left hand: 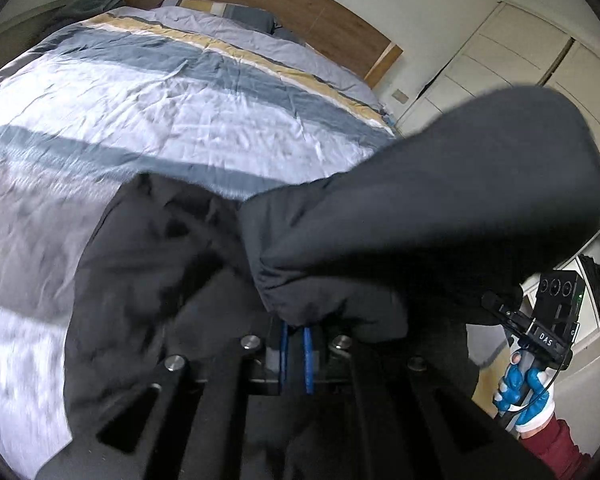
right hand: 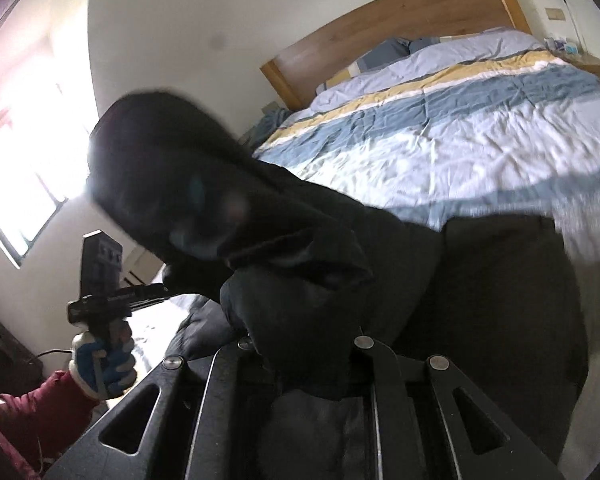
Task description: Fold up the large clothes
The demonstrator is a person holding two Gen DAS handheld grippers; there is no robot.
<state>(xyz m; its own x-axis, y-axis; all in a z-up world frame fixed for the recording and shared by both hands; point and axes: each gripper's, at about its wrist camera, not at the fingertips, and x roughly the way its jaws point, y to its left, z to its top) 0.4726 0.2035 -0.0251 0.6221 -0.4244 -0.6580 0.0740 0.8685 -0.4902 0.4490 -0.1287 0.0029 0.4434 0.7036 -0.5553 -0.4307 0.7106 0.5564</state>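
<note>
Both hand-held grippers (left hand: 296, 330) (right hand: 300, 360) clamped, raised.

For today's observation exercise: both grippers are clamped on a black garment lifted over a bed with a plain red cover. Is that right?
Not quite. The bed cover is striped in blue, white and yellow, not plain red, as the left wrist view shows. Both the left gripper and right gripper do clamp the black garment.

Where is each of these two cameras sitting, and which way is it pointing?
Left wrist: rides on the left gripper, looking over the dark garment it pinches toward the bed; the right hand shows.
Right wrist: rides on the right gripper, facing the same garment and bed; the left hand shows.
Shared: garment, bed, headboard.
</note>
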